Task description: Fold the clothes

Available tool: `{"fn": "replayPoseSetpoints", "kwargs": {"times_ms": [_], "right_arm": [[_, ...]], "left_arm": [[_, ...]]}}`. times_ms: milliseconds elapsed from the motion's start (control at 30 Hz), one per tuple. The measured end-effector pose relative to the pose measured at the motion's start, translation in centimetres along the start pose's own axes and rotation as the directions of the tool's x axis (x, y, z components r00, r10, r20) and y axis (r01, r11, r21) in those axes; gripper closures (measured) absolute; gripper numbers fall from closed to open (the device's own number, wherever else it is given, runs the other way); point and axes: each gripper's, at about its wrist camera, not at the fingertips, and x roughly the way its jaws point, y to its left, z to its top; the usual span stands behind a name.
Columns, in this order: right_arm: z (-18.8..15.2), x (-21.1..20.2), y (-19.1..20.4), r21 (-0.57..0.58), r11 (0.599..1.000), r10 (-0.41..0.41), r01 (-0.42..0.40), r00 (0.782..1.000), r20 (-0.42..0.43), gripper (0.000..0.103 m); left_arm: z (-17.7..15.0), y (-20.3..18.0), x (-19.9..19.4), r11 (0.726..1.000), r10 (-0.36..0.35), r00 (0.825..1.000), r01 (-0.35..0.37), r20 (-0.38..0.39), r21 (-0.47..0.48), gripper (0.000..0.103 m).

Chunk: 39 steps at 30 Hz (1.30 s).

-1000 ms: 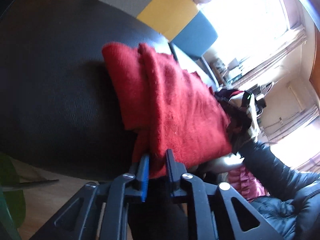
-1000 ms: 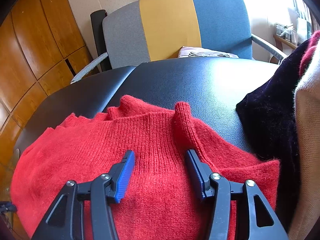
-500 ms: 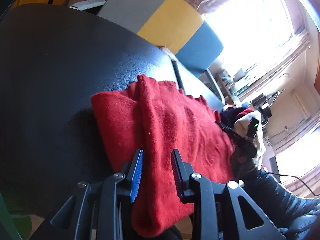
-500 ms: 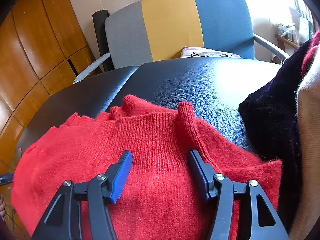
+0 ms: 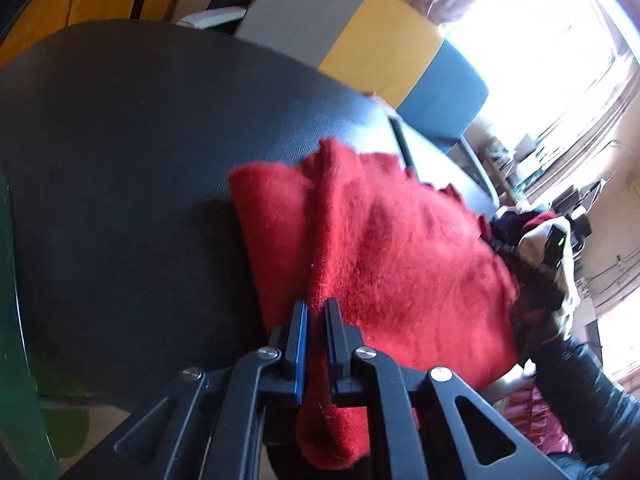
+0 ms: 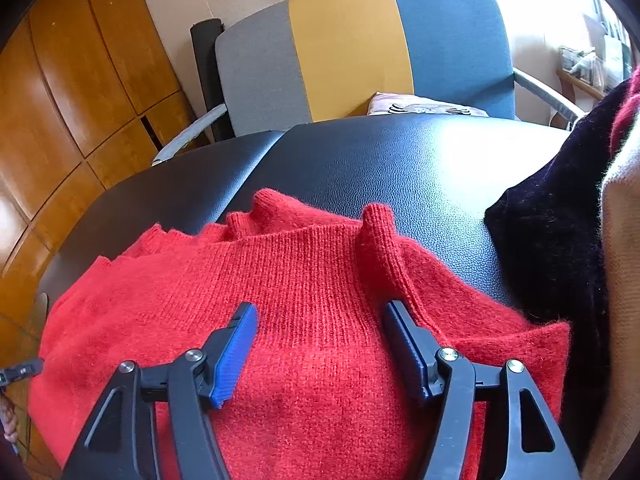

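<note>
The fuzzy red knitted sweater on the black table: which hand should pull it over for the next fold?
Probably left. The left gripper is pinched shut on the fuzzy red knitted sweater's edge. The right gripper is open over the sweater, gripping nothing.

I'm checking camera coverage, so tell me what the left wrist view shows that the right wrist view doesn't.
Only the left wrist view shows the left gripper, whose jaws have just been closing, shut on a fold of the fuzzy red knit sweater, and a black padded sleeve. Only the right wrist view shows the right gripper, jaws opening wider over the sweater's ribbed part, a dark navy garment beside it, and orange wooden panels. Both show the sweater, the black leather surface and the grey, yellow and blue chair.
</note>
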Motion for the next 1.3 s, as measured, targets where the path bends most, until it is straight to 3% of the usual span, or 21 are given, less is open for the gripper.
{"fn": "replayPoseSetpoints", "kwargs": {"times_ms": [233,367,567,633,667,833,900,1033,1100,1200,1300], "right_arm": [[0.0,0.0,0.2,-0.004,1.000,0.004,-0.004,1.000,-0.001,0.033],[-0.1,0.0,0.2,-0.003,1.000,0.004,-0.004,1.000,0.000,0.033],[-0.2,0.0,0.2,-0.001,1.000,0.011,-0.011,1.000,0.000,0.032],[-0.2,0.0,0.2,-0.001,1.000,0.014,-0.014,1.000,0.000,0.032],[-0.2,0.0,0.3,-0.001,1.000,0.014,-0.014,1.000,0.000,0.031],[-0.2,0.0,0.4,-0.008,1.000,0.012,-0.012,1.000,0.000,0.030],[-0.1,0.1,0.4,-0.013,1.000,0.011,-0.011,1.000,-0.002,0.030],[-0.1,0.2,0.5,-0.016,1.000,0.010,-0.010,1.000,-0.002,0.029],[-0.1,0.1,0.6,-0.018,1.000,0.009,-0.009,1.000,-0.002,0.029],[-0.2,0.1,0.6,-0.019,1.000,0.009,-0.009,1.000,-0.002,0.029],[-0.3,0.0,0.7,-0.021,1.000,0.005,-0.005,1.000,-0.002,0.029]], "left_arm": [[4.3,-0.8,-0.7,0.999,-0.010,0.999,0.008,0.054,0.037,0.079],[6.6,-1.6,1.8,0.998,-0.002,1.000,0.002,0.005,0.066,0.076],[8.0,-2.0,6.2,0.997,0.055,0.995,-0.050,-0.081,0.060,0.076],[7.9,-2.1,6.6,0.997,0.043,0.995,-0.038,-0.086,0.063,0.086],[7.7,-2.6,6.5,0.994,0.075,0.995,-0.069,-0.069,0.085,0.097],[6.3,-4.0,4.2,0.977,0.179,0.982,-0.184,0.053,0.112,0.097],[6.0,-3.5,4.7,0.963,0.245,0.968,-0.249,0.056,0.100,0.097],[5.1,-2.8,6.8,0.945,0.308,0.947,-0.316,0.087,0.089,0.097],[5.1,-3.1,6.9,0.939,0.327,0.941,-0.335,0.090,0.084,0.097],[5.6,-2.6,6.2,0.951,0.304,0.951,-0.306,0.064,0.034,0.094],[6.0,-3.4,4.5,0.937,0.348,0.934,-0.349,0.087,0.005,0.088]]}}
